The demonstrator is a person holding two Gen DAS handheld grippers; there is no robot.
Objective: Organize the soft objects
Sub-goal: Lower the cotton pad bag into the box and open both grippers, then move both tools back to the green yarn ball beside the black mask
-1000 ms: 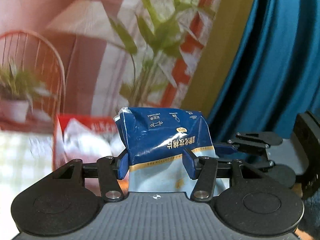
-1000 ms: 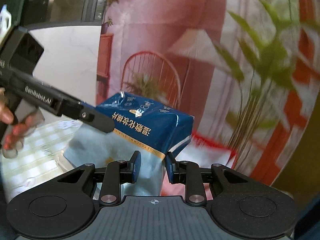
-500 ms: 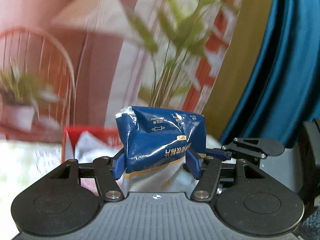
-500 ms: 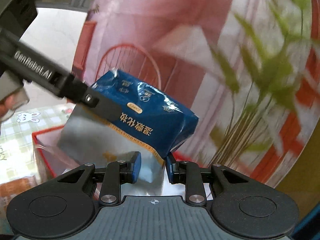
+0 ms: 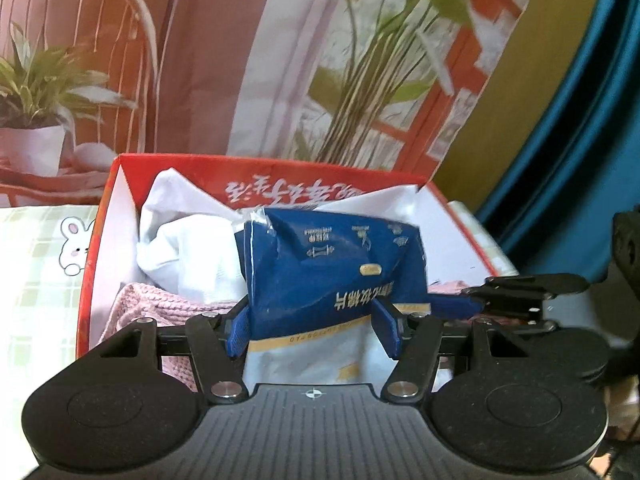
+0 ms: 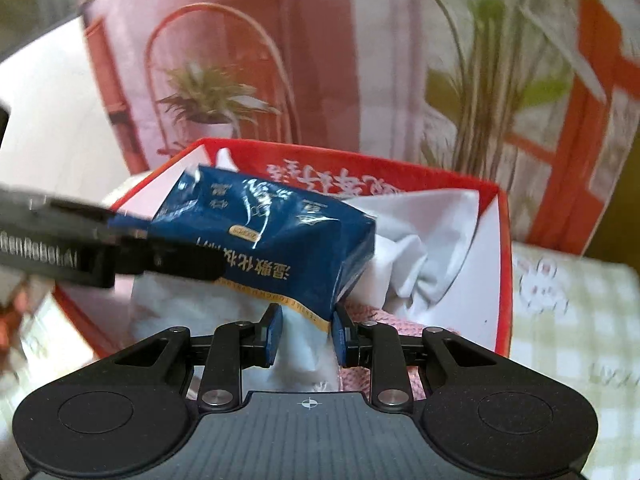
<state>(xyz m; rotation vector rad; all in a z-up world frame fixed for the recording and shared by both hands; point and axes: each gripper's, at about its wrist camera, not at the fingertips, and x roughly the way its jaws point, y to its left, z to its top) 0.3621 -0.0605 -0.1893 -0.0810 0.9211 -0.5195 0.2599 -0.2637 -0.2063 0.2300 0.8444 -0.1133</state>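
The blue-and-white packet (image 5: 332, 272) of cotton pads hung over the open red box (image 5: 96, 248), gripped from two sides at once. In the left wrist view the left gripper (image 5: 314, 332) had its blue pads pressed against both flanks of the packet near the gold band where blue print meets the white lower half; its jaws had just been easing a little wider, yet the packet still sat clamped between them. The right gripper (image 6: 306, 334) was clenched on a lower corner of the same packet (image 6: 276, 232), its pads close together with the white end of the wrapper pinched between them. In the right wrist view the left gripper's black fingers (image 6: 132, 250) reached in from the left across the packet's side. Inside the box (image 6: 502, 280) lay a crumpled white cloth (image 5: 188, 240) toward the back and a pink knitted cloth (image 5: 148, 308) toward the near side, both under the packet. Whether the packet's underside touched them could not be told. The box stood on a counter (image 5: 36, 280) covered with a pale checked cloth bearing a cartoon rabbit (image 5: 74, 246), before a printed backdrop (image 5: 224, 60) of potted plants and a wire chair
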